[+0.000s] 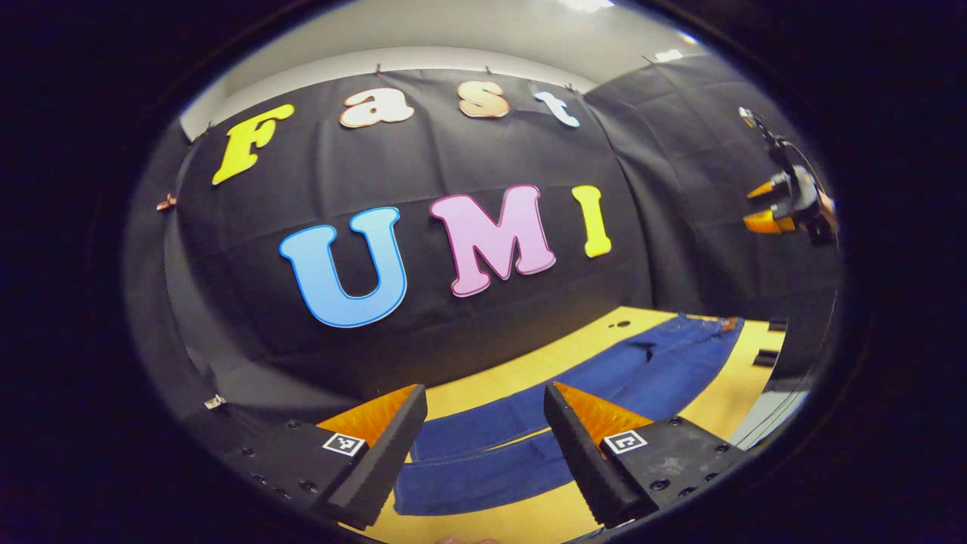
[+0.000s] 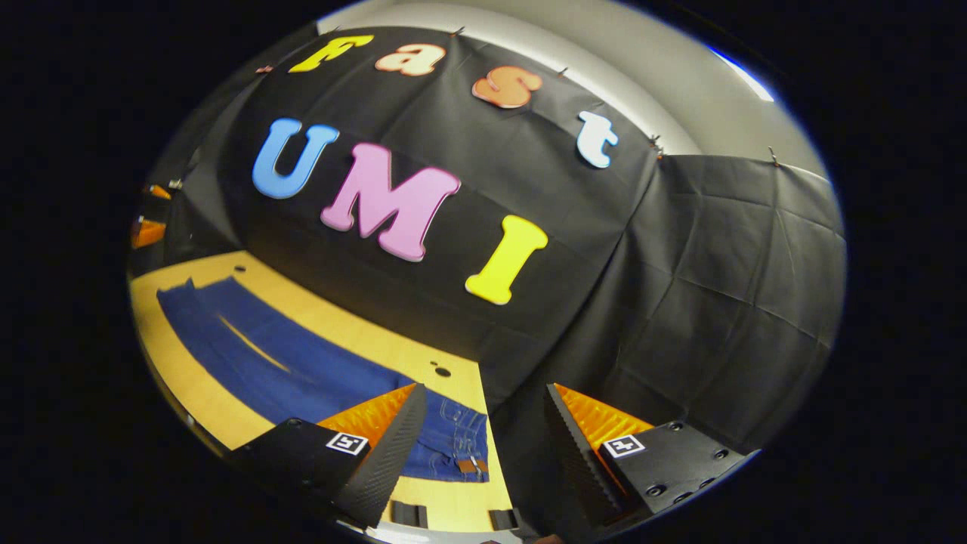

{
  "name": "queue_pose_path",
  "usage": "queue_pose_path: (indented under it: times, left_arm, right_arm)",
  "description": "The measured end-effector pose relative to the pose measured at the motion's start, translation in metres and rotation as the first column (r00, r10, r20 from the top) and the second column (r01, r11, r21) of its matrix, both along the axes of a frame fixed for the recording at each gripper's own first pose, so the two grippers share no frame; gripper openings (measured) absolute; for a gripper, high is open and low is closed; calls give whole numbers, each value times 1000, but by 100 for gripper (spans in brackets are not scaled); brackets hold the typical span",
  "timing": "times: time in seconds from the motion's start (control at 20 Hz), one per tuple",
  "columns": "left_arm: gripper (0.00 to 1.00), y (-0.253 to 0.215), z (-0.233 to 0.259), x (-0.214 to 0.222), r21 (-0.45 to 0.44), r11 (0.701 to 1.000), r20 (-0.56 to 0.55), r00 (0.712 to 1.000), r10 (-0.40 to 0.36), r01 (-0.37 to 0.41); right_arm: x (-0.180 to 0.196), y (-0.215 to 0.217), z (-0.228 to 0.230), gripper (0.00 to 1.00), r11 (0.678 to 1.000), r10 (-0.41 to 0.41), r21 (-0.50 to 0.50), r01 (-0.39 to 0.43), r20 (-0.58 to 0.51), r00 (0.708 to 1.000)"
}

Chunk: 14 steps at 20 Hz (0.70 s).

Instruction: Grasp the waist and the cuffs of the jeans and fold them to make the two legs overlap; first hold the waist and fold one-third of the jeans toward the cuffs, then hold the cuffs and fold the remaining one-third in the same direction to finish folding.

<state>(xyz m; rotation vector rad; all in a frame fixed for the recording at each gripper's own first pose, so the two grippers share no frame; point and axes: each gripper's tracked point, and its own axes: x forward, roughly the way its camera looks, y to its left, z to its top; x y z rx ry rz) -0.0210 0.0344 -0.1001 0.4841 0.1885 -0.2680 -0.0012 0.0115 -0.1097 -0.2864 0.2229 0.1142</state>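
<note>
Pre-grasp: jeans (image 1: 604, 378) flat on counter (image 1: 725, 400), legs apart. Left gripper (image 1: 483, 438) & right gripper (image 2: 483, 438) both released, empty. Next: descend to cuffs (image 1: 453, 472) and waist (image 2: 453, 446).

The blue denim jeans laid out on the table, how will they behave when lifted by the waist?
The blue denim jeans lie flat with soft creases, so they will probably drape limply. Their long legs would likely trail across the yellow wooden table.
</note>
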Motion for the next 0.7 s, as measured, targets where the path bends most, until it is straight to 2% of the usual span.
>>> queue_pose_path:
  times: [0.1, 0.2, 0.4, 0.55, 0.7]
  left_arm:
    - [97, 14, -34, -2, 92, 994, -64, 997, -50, 56]
    - [96, 25, -67, 0, 160, 983, -130, 989, -70, 91]
    - [97, 47, -126, 18, 244, 957, -259, 962, -91, 156]
    - [97, 75, -166, 35, 374, 901, -339, 937, -89, 221]
    - [97, 110, -207, 37, 455, 837, -455, 887, -77, 305]
  right_arm:
    - [2, 2, -29, 96, 997, 31, -64, -34, -47, 998]
    - [7, 2, -61, 96, 989, 58, -127, -69, -89, 994]
    - [24, 15, -120, 96, 972, 102, -187, -141, -203, 974]
    - [45, 25, -175, 96, 939, 140, -266, -220, -289, 947]
    - [58, 32, -216, 97, 874, 204, -343, -345, -384, 900]
